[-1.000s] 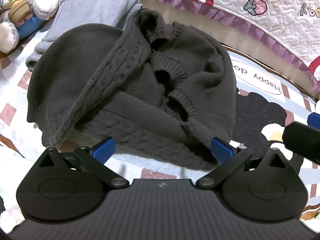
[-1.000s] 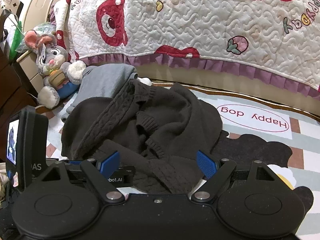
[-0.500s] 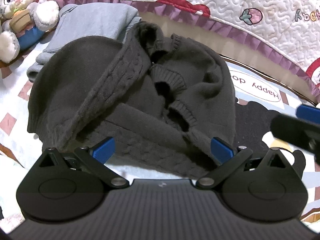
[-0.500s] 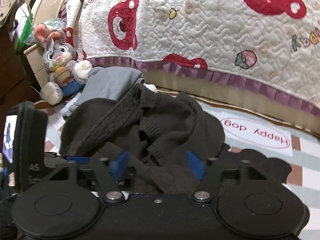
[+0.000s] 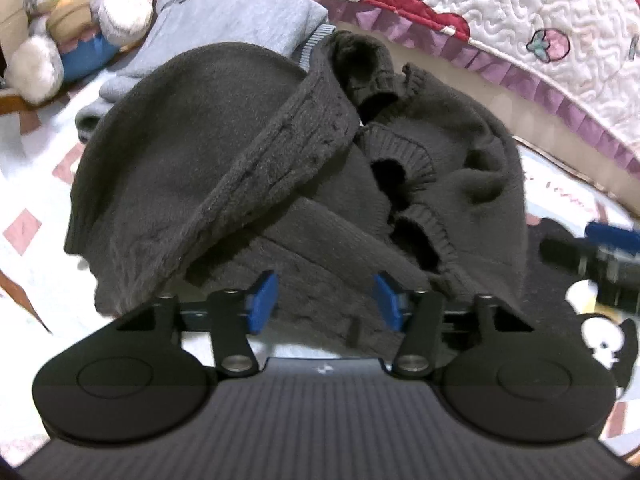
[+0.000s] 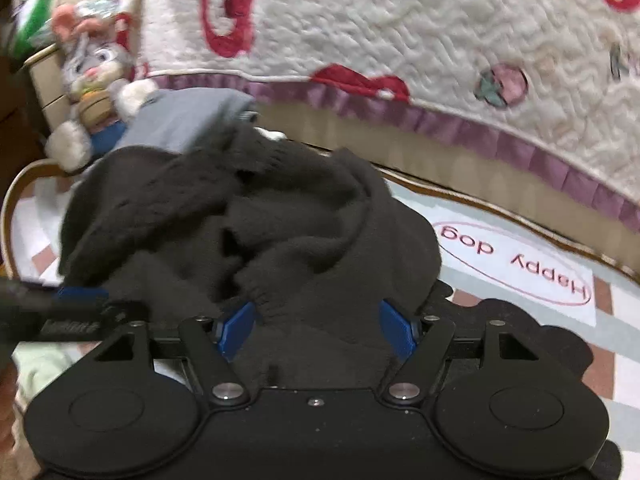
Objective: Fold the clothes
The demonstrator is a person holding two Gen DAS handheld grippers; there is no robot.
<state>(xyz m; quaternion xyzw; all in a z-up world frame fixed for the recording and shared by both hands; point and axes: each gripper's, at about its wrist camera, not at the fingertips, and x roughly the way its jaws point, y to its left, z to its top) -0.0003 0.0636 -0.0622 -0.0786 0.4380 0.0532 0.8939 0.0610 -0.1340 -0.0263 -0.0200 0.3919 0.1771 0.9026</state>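
Observation:
A dark brown knit sweater [image 5: 248, 184] lies crumpled in a heap on a patterned floor mat [image 5: 36, 280]; it also shows in the right wrist view [image 6: 280, 232]. My left gripper [image 5: 325, 300] is open, its blue pads astride the sweater's near cable-knit hem. My right gripper [image 6: 316, 330] is open, its pads astride the sweater's near right edge. The right gripper also shows at the right edge of the left wrist view [image 5: 600, 256], blurred.
A folded grey garment [image 5: 232, 28] lies behind the sweater. A plush rabbit [image 6: 96, 80] sits at the back left. A quilted bedspread [image 6: 400, 40] with a purple frill hangs along the back. A "Happy dog" label [image 6: 516, 264] is printed on the mat at right.
Both grippers have moved forward onto the sweater's near edge. The left jaws have narrowed from wide open. The right jaws narrowed, then widened again.

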